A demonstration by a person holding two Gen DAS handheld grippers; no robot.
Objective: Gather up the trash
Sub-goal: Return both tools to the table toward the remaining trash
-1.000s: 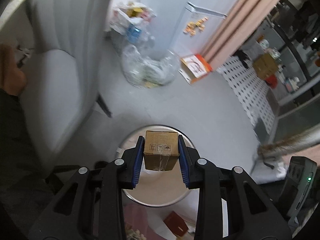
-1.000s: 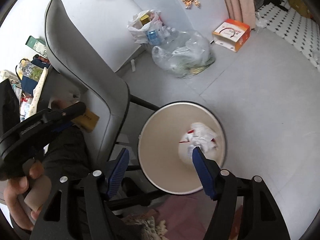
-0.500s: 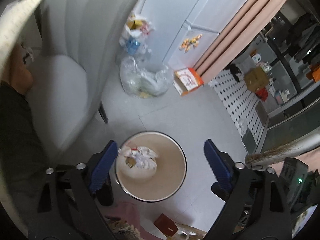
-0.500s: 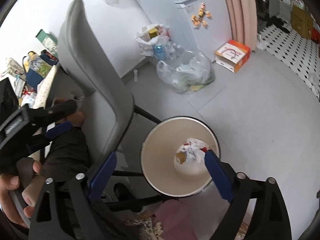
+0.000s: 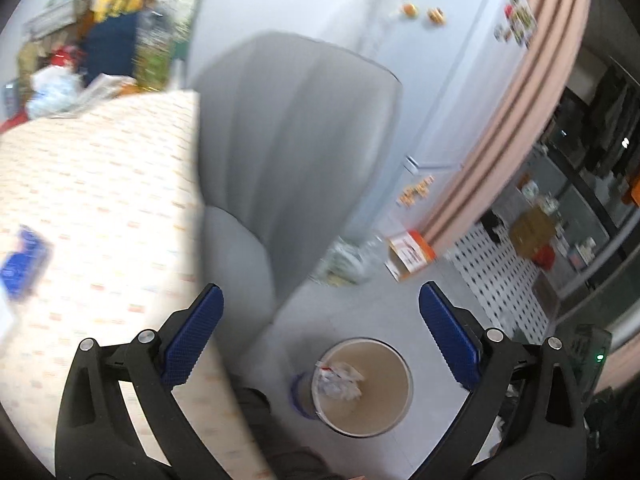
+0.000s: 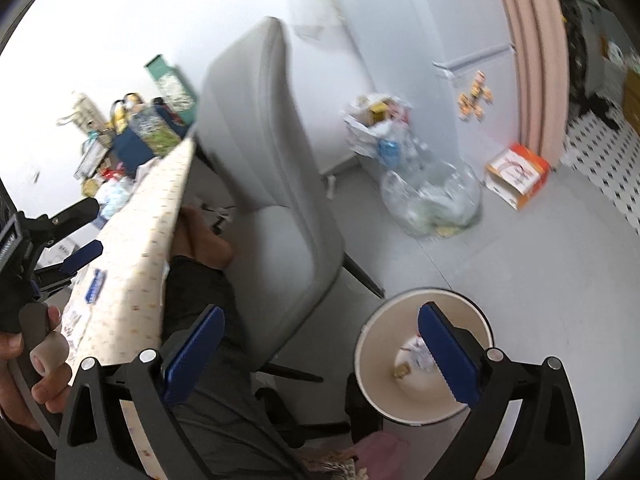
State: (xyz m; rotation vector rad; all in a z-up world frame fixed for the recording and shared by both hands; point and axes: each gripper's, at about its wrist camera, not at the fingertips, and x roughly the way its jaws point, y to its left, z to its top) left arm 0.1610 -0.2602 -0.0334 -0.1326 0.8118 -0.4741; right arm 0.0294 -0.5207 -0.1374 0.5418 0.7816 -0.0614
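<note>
A round beige trash bin (image 5: 384, 416) stands on the grey floor with crumpled white paper (image 5: 338, 380) inside. In the right wrist view the bin (image 6: 372, 360) also holds a small brown box (image 6: 401, 371). My left gripper (image 5: 320, 332) is open and empty, high above the floor beside the patterned table (image 5: 92, 200). It also shows at the left of the right wrist view (image 6: 76, 256). My right gripper (image 6: 320, 344) is open and empty above the bin and the chair.
A grey chair (image 5: 288, 152) stands between table and bin. A blue item (image 5: 22, 264) lies on the table, clutter (image 5: 100, 40) at its far end. A clear trash bag (image 6: 432, 196), an orange-white box (image 6: 516, 172) and a white fridge (image 5: 452, 60) stand behind.
My left gripper opened and let the small brown box fall into the bin, then rose and swung left toward the table. My right gripper also rose, still open.
</note>
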